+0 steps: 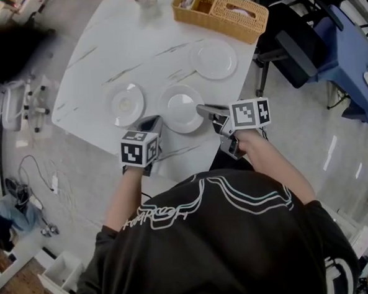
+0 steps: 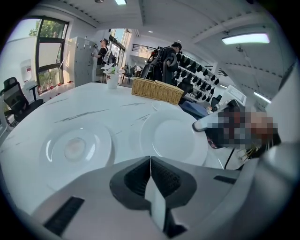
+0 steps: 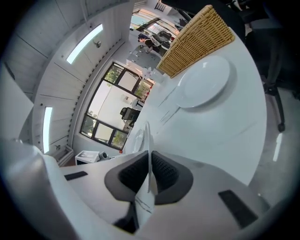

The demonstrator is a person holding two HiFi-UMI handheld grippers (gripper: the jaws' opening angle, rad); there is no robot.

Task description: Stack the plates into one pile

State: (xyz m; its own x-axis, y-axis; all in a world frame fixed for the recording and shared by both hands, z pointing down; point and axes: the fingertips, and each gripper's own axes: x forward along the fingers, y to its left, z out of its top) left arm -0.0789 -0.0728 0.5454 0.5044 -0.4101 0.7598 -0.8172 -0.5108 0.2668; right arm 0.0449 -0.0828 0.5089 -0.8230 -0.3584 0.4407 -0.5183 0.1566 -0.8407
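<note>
1. I am holding a gripper in each hand over the near edge of the white marble table (image 1: 116, 54). Three white plates are lying apart on it, none of them stacked yet.
2. My right gripper (image 1: 201, 109) is reaching in from the right and pinching the near right rim of the middle plate (image 1: 180, 109). In the right gripper view its two dark pads are pressing onto the thin white rim, which is showing edge-on between them.
3. The middle plate is sitting close to the table's near edge. As far as I can tell, it is lying flat on the tabletop.
4. My left gripper (image 1: 151, 122) is pointing down at the near edge of the table, between the left plate (image 1: 128, 104) and the middle plate. Its jaws are pressing together on nothing at all.
5. The left plate is lying just beside the middle plate, on its left. A narrow strip of tabletop is showing between them, so the two are not touching.
6. The far plate (image 1: 214, 59) is resting further back and to the right, well apart from the other two.
7. A wicker basket (image 1: 220, 10) is sitting at the far right corner, near the far plate, and a small white pot (image 2: 111, 78) with a plant is standing at the far edge.
</note>
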